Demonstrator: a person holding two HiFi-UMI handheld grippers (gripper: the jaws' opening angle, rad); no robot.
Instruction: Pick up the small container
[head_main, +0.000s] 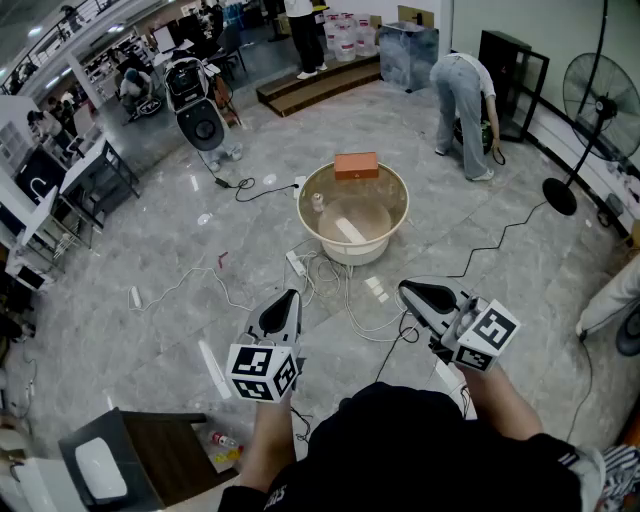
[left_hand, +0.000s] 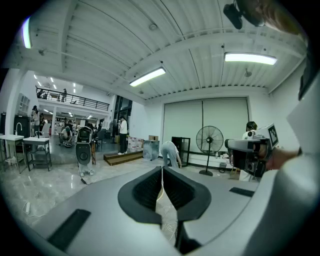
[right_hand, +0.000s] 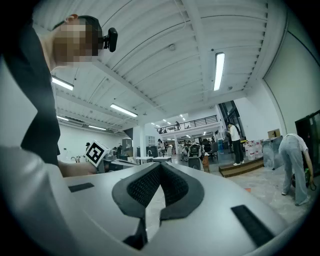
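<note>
A round beige basin (head_main: 395, 190) stands on the floor ahead of me. Inside it sit a small pale container (head_main: 318, 201) and a white oblong piece (head_main: 350, 230). An orange box (head_main: 356, 165) rests on its far rim. My left gripper (head_main: 287, 299) hovers short of the basin at lower left, jaws shut and empty; its own view shows the tips (left_hand: 161, 170) meeting. My right gripper (head_main: 408, 290) is held level at lower right, also shut on nothing, with the tips (right_hand: 160, 165) together. Both are well apart from the basin.
White cables and a power strip (head_main: 296, 263) lie on the floor between me and the basin. A person (head_main: 465, 95) bends over at back right near a standing fan (head_main: 590, 110). A dark desk (head_main: 150, 460) and a bottle (head_main: 222, 440) sit at lower left.
</note>
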